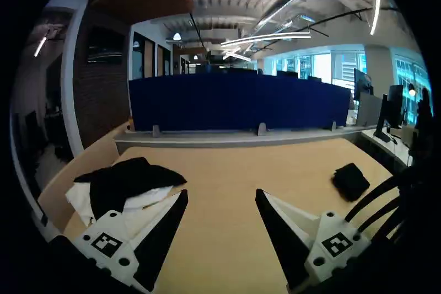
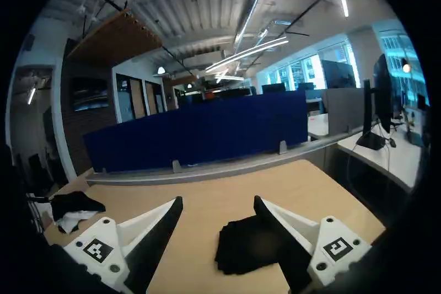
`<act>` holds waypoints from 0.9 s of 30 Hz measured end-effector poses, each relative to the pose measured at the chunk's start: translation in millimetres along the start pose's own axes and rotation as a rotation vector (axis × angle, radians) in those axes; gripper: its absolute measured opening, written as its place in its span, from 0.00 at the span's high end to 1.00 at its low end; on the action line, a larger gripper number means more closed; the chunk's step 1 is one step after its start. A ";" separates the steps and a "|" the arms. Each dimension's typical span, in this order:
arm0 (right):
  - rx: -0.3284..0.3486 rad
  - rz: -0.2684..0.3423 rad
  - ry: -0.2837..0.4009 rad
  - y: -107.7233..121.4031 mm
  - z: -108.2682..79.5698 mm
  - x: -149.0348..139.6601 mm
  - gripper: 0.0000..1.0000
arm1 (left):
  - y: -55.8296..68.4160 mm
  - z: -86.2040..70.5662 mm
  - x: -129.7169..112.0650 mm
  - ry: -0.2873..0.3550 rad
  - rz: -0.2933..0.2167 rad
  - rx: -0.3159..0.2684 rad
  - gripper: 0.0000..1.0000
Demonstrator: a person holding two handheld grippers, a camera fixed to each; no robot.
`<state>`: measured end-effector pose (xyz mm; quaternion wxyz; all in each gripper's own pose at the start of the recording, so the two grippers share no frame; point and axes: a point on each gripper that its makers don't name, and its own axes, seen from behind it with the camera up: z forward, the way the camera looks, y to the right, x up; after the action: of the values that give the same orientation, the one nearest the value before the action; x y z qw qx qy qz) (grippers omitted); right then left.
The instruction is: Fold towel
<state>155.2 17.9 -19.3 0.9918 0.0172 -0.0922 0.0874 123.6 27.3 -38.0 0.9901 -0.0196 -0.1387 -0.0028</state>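
Note:
A heap of black and white towels point(image 1: 124, 186) lies crumpled at the left of the wooden table point(image 1: 231, 183). A folded black towel point(image 1: 350, 180) rests at the table's right side. My left gripper point(image 1: 220, 197) hangs open above the table's middle, holding nothing, with the heap just left of its left finger. In the right gripper view, the folded black towel point(image 2: 245, 243) lies flat under my open right gripper point(image 2: 218, 206), partly hidden behind its right finger point(image 2: 286, 239). The heap point(image 2: 74, 208) shows far off at the left there.
A blue divider screen point(image 1: 237, 101) on a grey rail closes off the table's far edge. A neighbouring desk with a monitor point(image 2: 375, 106) stands to the right. A dark chair back point(image 1: 397, 200) rises at the table's right edge.

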 end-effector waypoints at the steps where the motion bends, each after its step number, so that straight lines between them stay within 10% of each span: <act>1: 0.003 -0.001 0.002 -1.9 -1.1 0.1 0.00 | -1.6 0.6 6.7 0.024 -0.003 0.004 0.09; 12: 0.028 -0.010 0.004 -25.7 -8.9 -0.6 0.00 | -6.1 6.2 43.5 0.159 0.041 0.022 0.09; 27: 0.057 -0.039 0.012 -59.2 -14.7 -4.9 0.00 | -17.6 11.3 22.3 0.220 0.019 0.025 0.09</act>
<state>163.5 -40.5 -35.7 0.9929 0.0466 -0.0834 0.0707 141.7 10.1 -20.4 0.9995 -0.0081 -0.0291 0.0062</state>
